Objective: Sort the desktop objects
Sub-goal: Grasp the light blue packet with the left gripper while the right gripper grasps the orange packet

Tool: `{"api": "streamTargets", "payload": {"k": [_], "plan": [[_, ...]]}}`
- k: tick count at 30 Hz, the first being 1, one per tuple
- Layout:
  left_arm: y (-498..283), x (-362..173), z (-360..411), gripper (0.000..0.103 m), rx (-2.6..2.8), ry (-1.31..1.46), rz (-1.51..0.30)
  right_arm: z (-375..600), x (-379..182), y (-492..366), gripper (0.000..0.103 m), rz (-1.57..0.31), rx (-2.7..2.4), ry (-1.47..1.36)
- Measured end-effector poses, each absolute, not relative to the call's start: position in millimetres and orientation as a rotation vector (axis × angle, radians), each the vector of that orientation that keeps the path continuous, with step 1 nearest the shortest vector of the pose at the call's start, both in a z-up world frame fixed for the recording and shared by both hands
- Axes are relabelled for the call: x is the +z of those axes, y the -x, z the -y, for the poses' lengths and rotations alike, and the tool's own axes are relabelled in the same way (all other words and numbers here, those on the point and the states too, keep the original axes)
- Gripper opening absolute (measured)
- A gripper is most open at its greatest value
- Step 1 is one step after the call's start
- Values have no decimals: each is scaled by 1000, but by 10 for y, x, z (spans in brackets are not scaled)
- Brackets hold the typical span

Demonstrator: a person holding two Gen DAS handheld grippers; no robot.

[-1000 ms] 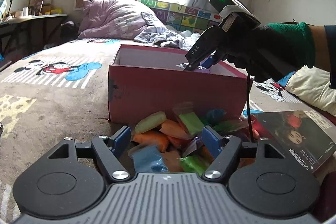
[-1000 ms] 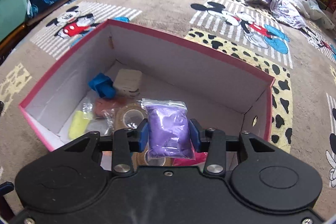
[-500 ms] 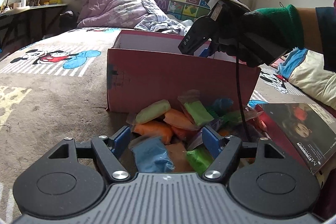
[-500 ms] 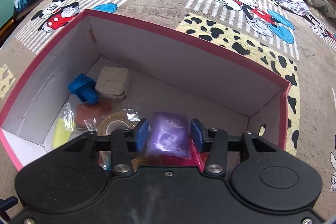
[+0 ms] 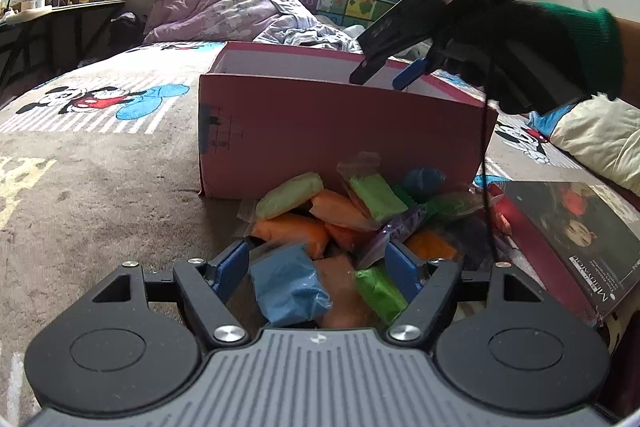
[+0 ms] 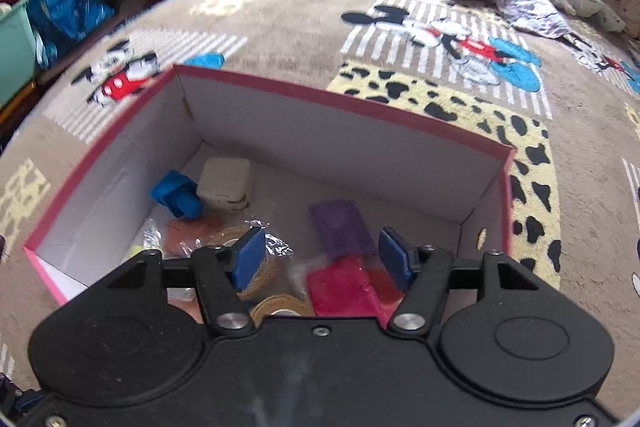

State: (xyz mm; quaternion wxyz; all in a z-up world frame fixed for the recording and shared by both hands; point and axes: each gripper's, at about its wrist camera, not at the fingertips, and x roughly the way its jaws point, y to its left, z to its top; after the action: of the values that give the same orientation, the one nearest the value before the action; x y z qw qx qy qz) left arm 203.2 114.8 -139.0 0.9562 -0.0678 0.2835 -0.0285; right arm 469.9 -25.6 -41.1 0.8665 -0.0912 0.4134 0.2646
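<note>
A pink cardboard box stands on the carpet; its white inside shows in the right wrist view. My right gripper is open and empty above the box; it also shows in the left wrist view. A purple clay bag lies on the box floor below it, beside a red bag. My left gripper is open, low over a pile of coloured clay bags in front of the box, with a blue bag between its fingers.
In the box lie a white charger, a blue plastic part, tape rolls and a yellow bag. A dark book lies right of the pile. A bed with a purple quilt is behind.
My right gripper opened and let go of the purple bag, which dropped onto the box floor. My left gripper moved slightly closer over the pile.
</note>
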Motion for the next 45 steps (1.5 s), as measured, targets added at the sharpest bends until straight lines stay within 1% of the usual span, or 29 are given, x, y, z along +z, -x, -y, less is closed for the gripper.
{"api": "streamTargets", "payload": {"k": [5, 12, 17, 23, 29, 32, 36, 44, 45], "plan": [[-2036, -1453, -1277, 74, -45, 224, -595, 408, -281, -4425, 64, -794, 587, 110], [-2090, -1540, -1450, 74, -47, 379, -623, 564, -2, -3759, 66, -642, 669, 73], [-2124, -1557, -1398, 68, -62, 378, -633, 680, 44, -3298, 68, -597, 724, 76], [-2138, -1592, -1371, 62, -68, 361, -645, 900, -233, -2978, 69, -651, 707, 83], [-2096, -1603, -1563, 62, -92, 501, -639, 1167, -594, -2735, 69, -742, 672, 41], [-2075, -1627, -1691, 62, -82, 578, -631, 1218, -736, -2623, 69, -761, 653, 68], [-2112, -1664, -1648, 62, -59, 537, -644, 1260, -891, -2503, 69, -781, 637, 86], [-2191, -1665, -1493, 60, -25, 473, -644, 1293, -1081, -2373, 69, -754, 589, 125], [-2200, -1665, -1476, 56, -18, 462, -644, 1302, -1098, -2370, 69, -751, 584, 117]]}}
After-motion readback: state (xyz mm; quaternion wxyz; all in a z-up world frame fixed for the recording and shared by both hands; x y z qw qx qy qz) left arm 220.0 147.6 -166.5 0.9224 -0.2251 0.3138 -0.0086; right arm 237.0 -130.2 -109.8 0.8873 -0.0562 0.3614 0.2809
